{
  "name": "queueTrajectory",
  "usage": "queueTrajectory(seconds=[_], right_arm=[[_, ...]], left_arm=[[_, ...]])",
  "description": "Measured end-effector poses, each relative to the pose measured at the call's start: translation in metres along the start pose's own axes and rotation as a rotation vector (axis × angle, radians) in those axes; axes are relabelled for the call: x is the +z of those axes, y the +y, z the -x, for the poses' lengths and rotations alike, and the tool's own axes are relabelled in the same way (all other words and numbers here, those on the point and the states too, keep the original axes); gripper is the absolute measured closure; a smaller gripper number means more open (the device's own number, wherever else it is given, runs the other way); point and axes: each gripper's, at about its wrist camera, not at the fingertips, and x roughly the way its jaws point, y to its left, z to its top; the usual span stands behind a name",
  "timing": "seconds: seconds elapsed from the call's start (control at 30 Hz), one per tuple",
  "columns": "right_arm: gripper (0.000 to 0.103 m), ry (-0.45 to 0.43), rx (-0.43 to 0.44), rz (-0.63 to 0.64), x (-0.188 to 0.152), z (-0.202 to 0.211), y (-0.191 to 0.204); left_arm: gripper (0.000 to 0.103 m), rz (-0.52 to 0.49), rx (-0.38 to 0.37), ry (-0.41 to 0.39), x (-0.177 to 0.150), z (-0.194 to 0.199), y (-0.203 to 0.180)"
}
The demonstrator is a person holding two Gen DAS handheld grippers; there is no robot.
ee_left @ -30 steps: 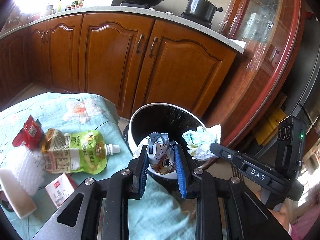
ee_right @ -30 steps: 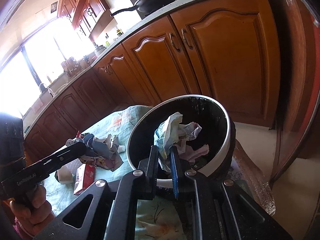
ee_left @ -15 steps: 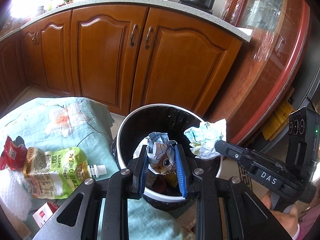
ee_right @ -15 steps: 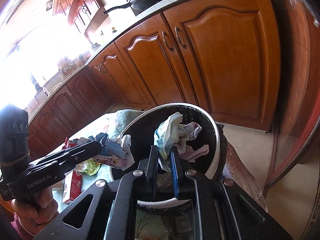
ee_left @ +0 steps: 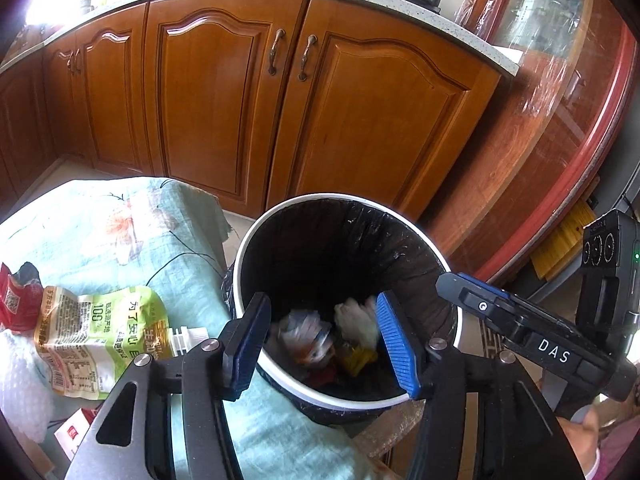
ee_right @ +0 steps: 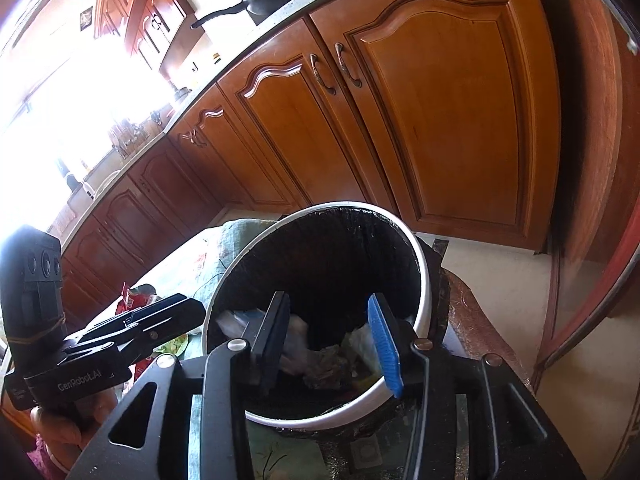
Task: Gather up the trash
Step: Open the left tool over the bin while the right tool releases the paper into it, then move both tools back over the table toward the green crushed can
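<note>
Both grippers' jaws just opened, empty, over bin (ee_left: 404, 222)

Crumpled wrappers (ee_left: 308, 332) are lying blurred at the bottom of the white-rimmed, black-lined bin (ee_left: 280, 368). A green spouted pouch (ee_left: 100, 332) and a red wrapper (ee_left: 18, 300) are lying flat on the teal-clothed table (ee_left: 120, 232) beside it.

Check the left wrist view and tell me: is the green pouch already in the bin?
No. The green pouch lies on the floral cloth, beside the bin, not in it.
</note>
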Motion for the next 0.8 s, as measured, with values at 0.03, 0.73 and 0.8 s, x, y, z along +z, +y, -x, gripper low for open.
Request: queueTrajectory(seconds=[0.03, 0.73, 0.8], right_arm=[[0.059, -0.002, -0.001, -0.002, -0.001, 0.001, 0.000], [0.038, 0.015, 0.078, -0.017, -0.065, 0.027, 0.046], [0.038, 0.025, 0.091, -0.015, -0.072, 0.027, 0.053]], left_arm=[[0.048, 0.005, -0.001, 0.003, -0.002, 0.002, 0.001], [0.045, 0.146, 0.013, -0.075, -0.095, 0.114, 0.052], [0.045, 0.164, 0.021, -0.083, -0.104, 0.127, 0.060]])
